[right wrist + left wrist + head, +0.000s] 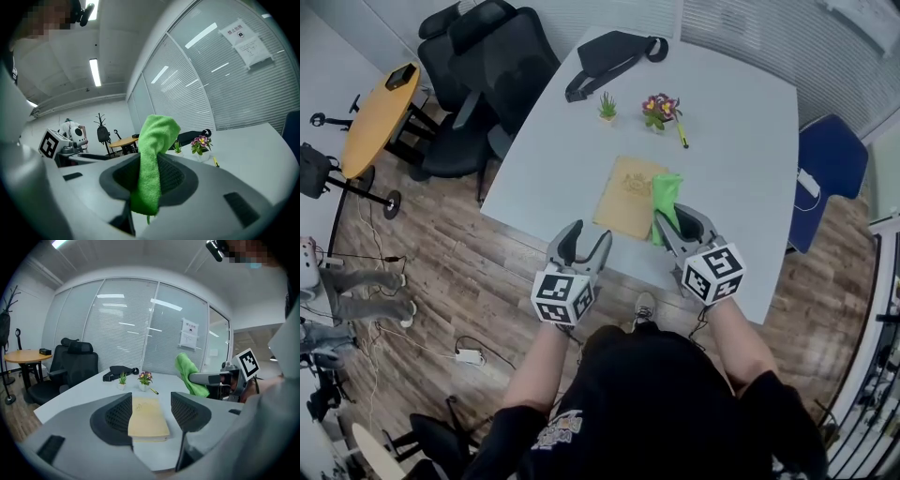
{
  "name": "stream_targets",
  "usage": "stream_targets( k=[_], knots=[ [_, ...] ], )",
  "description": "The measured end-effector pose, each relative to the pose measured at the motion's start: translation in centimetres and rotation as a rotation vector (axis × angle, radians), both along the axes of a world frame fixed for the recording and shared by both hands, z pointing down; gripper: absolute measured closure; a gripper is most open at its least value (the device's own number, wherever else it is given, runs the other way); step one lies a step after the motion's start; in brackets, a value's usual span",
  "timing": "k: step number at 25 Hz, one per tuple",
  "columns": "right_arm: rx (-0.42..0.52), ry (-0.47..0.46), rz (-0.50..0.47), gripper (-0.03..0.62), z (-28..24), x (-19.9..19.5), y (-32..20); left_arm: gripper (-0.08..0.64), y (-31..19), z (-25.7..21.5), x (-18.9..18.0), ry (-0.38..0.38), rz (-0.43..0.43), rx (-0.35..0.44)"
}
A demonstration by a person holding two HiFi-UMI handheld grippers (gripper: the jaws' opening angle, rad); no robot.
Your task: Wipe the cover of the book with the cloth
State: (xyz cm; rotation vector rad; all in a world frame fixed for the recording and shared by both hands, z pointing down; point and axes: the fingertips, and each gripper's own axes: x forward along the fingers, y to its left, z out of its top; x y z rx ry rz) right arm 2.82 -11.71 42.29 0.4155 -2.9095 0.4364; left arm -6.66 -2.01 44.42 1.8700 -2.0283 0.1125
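Observation:
A tan book point(630, 195) lies flat near the front edge of the white table point(741, 150), also seen straight ahead between the jaws as the book point(146, 418). My right gripper point(680, 221) is shut on a bright green cloth point(666, 199), which it holds up in the air just right of the book; the cloth point(153, 159) stands up between its jaws. The cloth point(190, 373) also shows at the right in the left gripper view. My left gripper point(583, 246) hangs open and empty in front of the table edge, left of the book.
At the table's far side stand a small green plant point(607, 106), a pot of purple flowers point(659, 110), a yellow pen point(682, 133) and a black bag point(612, 56). Black office chairs point(483, 75) stand to the left, a blue chair point(827, 169) to the right.

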Motion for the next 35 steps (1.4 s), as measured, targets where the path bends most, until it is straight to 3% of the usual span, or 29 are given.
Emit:
stream_targets(
  k=[12, 28, 35],
  knots=[
    [-0.013, 0.040, 0.039, 0.491, 1.3, -3.1, -3.4, 0.311, -4.7, 4.2, -3.4, 0.072, 0.066, -0.084],
    [-0.093, 0.171, 0.306, 0.491, 5.8, -7.1, -6.5, 0.311, -10.4, 13.0, -6.0, 0.220, 0.391, -0.273],
    [-0.115, 0.223, 0.379, 0.491, 7.4, -8.0, -6.8, 0.311, -11.9, 15.8, -6.6, 0.253, 0.482, -0.341]
  ],
)
